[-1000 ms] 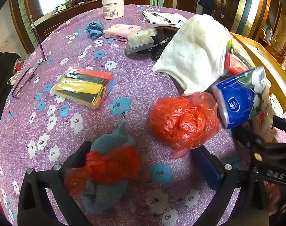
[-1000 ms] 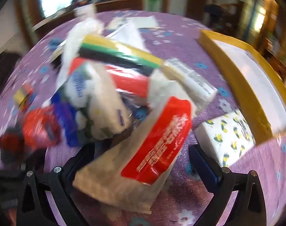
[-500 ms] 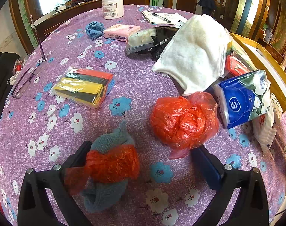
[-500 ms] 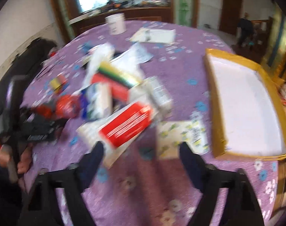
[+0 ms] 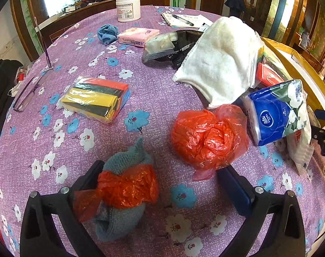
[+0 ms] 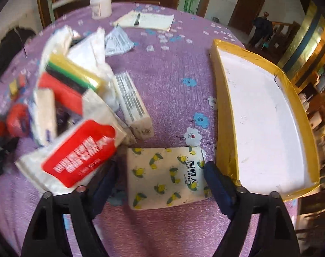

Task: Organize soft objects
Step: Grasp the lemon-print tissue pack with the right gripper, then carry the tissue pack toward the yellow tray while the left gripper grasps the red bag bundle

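My left gripper (image 5: 160, 177) is open low over the purple flowered table. A grey-blue knitted cloth wrapped in orange plastic (image 5: 124, 190) lies by its left finger, and a crumpled orange plastic bag (image 5: 207, 137) lies by its right finger. My right gripper (image 6: 160, 177) is open, with a lemon-print tissue pack (image 6: 166, 177) lying on the table between its fingers. A red-and-white tissue pack (image 6: 76, 150) lies to its left. The gold-edged white tray (image 6: 263, 115) stands to the right.
A pile holds a white towel (image 5: 220, 57), a blue tissue pack (image 5: 276, 111) and coloured bag packs (image 5: 96, 98). Further back are a pink tissue pack (image 5: 139, 36), a blue cloth (image 5: 106, 33), a white jar (image 5: 128, 7) and papers with a pen (image 5: 184, 19).
My right gripper has swung from the red-and-white pack, pulled back, then come down with its fingers either side of the lemon-print tissue pack. The left gripper has not moved.
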Demonstrator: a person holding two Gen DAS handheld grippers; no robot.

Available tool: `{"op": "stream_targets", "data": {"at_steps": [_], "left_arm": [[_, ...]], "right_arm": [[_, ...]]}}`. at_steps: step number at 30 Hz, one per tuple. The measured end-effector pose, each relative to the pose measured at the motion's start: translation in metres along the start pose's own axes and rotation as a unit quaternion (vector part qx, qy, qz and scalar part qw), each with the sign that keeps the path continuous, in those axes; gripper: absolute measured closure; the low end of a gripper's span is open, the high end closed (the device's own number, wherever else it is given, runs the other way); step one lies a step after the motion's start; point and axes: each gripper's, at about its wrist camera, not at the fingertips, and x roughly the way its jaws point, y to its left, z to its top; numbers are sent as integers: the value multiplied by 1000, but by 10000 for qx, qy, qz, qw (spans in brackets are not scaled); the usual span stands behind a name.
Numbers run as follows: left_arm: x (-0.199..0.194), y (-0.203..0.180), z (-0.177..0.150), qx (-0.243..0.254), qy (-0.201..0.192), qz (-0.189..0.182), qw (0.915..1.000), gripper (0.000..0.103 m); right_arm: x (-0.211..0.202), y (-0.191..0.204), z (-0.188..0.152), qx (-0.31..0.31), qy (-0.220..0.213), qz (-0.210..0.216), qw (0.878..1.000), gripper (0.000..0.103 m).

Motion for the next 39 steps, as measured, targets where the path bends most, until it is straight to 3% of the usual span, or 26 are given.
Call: {"op": "stream_targets", "data": {"at_steps": [3,6,15,20,24,28,30,33,39], "left_arm": [[0,0,0,1,0,2,10000,0],[0,0,0,0,0,0,10000,0],[0,3,0,-56,-30,-71,10000,0],[-4,1,-2,-61,-33,-77,9999,0],[-4,1,-2,-62,-35,-79,9999,0],[-4,1,-2,-58,-34,-73,10000,0],[-4,1,-2,-59,-34,-74,9999,0],[-4,1,-2,-52,-30,-64,10000,0],[-3,1,-1,-22,-15,-24,10000,0]], "right_arm": [[-7,-2,-12,72,-248,57,9996,26],[-21,-1,-29,228,-405,478,9978,29],[-51,5,-42,447,-798,960,9912,30],[-75,-30,-38,931,-1325,714,9842,30],[-71,-86,-24,1657,-1586,227,9731,30],[-43,-128,-22,2160,-1346,-107,9670,30],[-30,-136,-25,2286,-1174,-70,9664,30],[-24,-139,-37,2370,-1105,225,9649,30],[-32,-96,-42,2073,-1073,978,9674,30]]}}
